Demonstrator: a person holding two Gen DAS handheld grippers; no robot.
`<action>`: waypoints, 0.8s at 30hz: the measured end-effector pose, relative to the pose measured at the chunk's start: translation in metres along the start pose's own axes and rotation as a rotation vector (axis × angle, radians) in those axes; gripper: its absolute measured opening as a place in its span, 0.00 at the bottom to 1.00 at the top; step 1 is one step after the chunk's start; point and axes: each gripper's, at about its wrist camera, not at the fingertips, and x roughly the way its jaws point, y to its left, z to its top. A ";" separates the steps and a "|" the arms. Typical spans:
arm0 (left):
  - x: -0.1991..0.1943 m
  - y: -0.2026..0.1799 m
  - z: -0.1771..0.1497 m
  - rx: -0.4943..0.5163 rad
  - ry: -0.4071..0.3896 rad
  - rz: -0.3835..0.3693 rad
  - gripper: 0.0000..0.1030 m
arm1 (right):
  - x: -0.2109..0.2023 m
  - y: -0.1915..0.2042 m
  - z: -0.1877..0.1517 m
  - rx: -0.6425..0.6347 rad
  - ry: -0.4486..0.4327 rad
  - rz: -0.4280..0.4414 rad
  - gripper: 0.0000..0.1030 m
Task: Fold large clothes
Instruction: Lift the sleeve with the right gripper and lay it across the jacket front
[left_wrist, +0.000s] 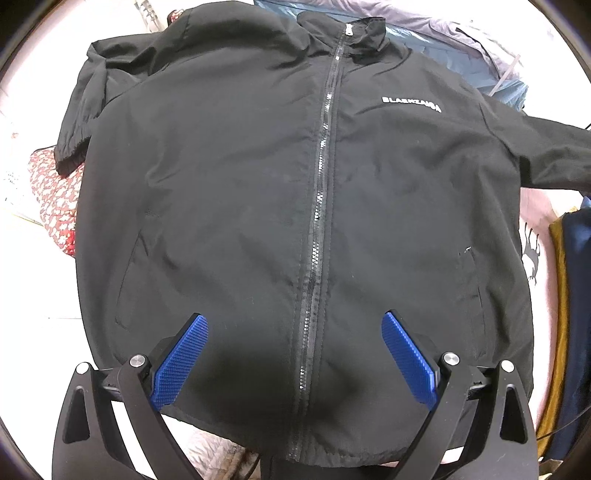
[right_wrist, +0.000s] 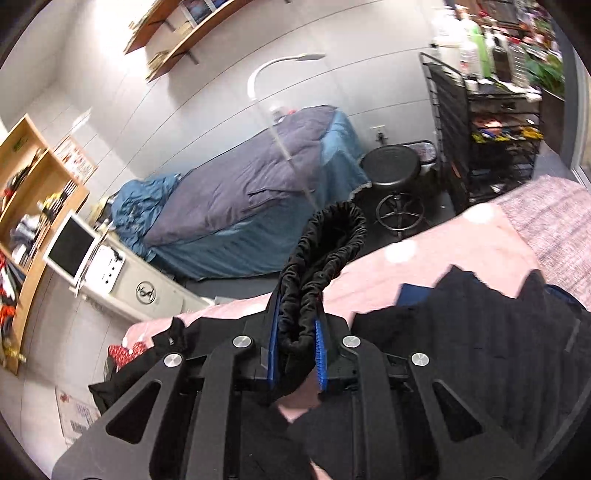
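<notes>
A: Left cam first. The black jacket (left_wrist: 258, 192) lies spread front-up on the bed (left_wrist: 44, 288), zipped, collar at the far edge, hem at the near edge. The left gripper (left_wrist: 295, 332) hangs over the hem with its jaws spread wide, nothing in them.

B: And the right cam? The right gripper (right_wrist: 297, 334) is clamped tight on the elastic cuff (right_wrist: 325, 243), held up above the bed's pink cover, the rest of the jacket bunched just below.
</notes>
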 end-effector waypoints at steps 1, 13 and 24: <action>0.000 0.001 0.001 0.000 -0.001 -0.001 0.90 | 0.005 0.013 -0.002 -0.019 0.006 0.013 0.16; -0.083 0.008 0.073 0.077 -0.230 -0.046 0.94 | 0.088 0.231 -0.061 -0.315 0.193 0.273 0.16; -0.053 0.048 0.087 0.010 -0.165 -0.080 0.94 | 0.196 0.362 -0.190 -0.444 0.445 0.353 0.16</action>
